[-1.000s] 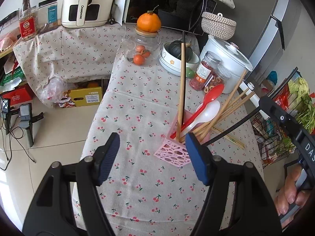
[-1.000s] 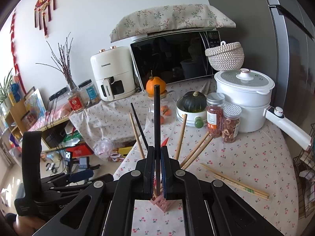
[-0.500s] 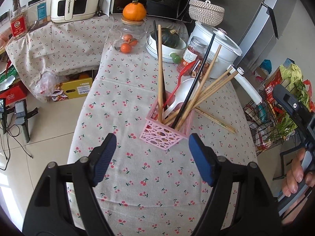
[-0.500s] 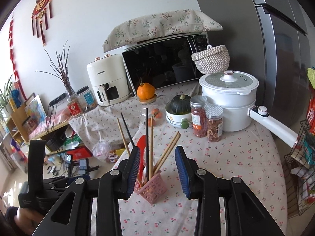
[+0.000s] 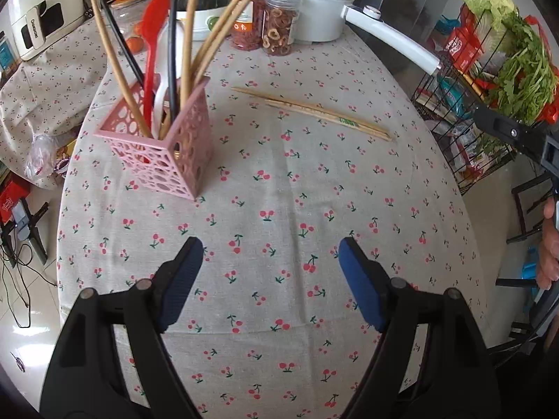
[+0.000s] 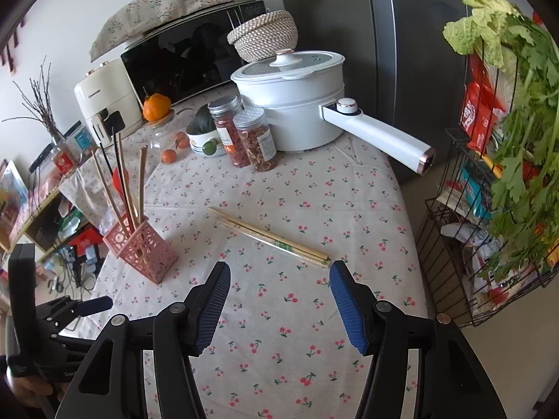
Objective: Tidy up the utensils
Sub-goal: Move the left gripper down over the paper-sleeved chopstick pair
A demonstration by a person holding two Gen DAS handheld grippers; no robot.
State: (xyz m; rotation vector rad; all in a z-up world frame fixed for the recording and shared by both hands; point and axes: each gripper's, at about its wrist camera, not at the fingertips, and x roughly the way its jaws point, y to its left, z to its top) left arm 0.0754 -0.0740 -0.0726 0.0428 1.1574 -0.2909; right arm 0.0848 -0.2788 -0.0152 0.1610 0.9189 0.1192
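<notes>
Left gripper [image 5: 270,248]: jaws spread wide, blue pads [image 5: 358,284] facing each other across bare tablecloth [image 5: 279,181], nothing between them and nothing touched. It hangs above the near part of the table, the pink perforated holder [image 5: 164,146] ahead and to its left.

Right gripper [image 6: 279,272]: jaws likewise wide apart, empty, no contact with any object. Its open gap points at the loose chopsticks [image 6: 269,235], which lie flat on the cloth just beyond the fingertips (near end closest to the right-hand pad).

Holder contents, left wrist view: upright, standing on the cloth. In it are several wooden chopsticks [image 5: 206,35], a black chopstick [image 5: 171,52], a red spoon [image 5: 152,35] and a white spoon [image 5: 162,87], all leaning out of the top. From the right wrist view the same holder [image 6: 141,248] sits to the left, well apart from the loose chopsticks.

Loose chopsticks, left wrist view [image 5: 311,111]: a small bundle lying diagonally, to the right of the holder and apart from it (exact count cannot be told; at least three sticks).

Behind them stand two lidded jars [image 6: 244,136] and a white pot [image 6: 297,101] with a long handle. A wire rack with greens [image 6: 517,139] stands off the table's right edge.
</notes>
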